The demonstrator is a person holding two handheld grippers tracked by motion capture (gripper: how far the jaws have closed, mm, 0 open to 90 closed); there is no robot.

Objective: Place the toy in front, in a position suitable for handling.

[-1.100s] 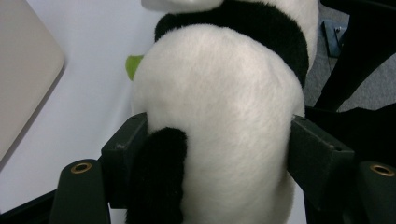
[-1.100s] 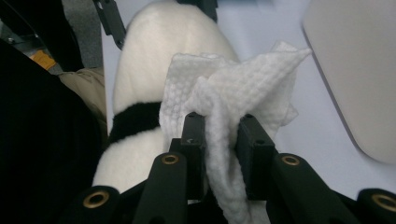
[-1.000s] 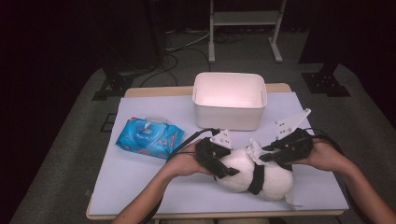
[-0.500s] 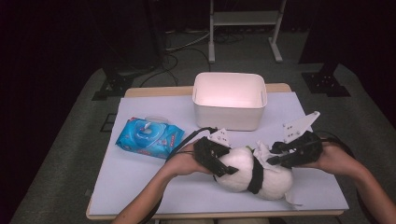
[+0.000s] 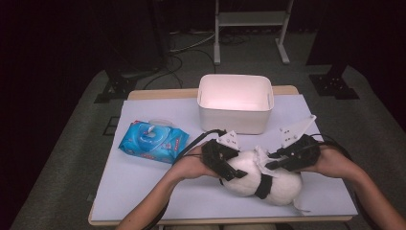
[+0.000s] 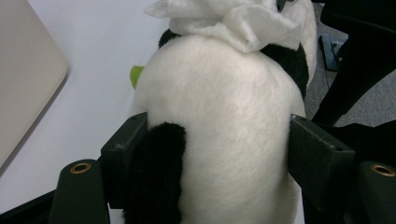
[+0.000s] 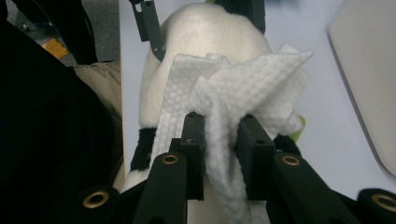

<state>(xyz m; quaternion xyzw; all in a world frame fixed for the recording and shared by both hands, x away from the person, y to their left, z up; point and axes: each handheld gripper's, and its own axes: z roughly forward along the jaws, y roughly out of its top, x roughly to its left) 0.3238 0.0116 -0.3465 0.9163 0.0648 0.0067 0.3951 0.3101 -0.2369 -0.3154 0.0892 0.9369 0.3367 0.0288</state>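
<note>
White-covered table [image 5: 143,182], dark room

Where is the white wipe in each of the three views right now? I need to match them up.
High view: the white wipe lies on top of the panda plush, right of centre, at the right gripper.
Left gripper view: top centre, draped over the plush.
Right gripper view: centre, pinched between the jaws.
Shared landmark: the white bin, at left edge and right edge.

one plush panda [image 5: 261,179], one wipe [image 5: 262,154], one wipes pack [image 5: 152,141], one bin [image 5: 235,103]
</note>
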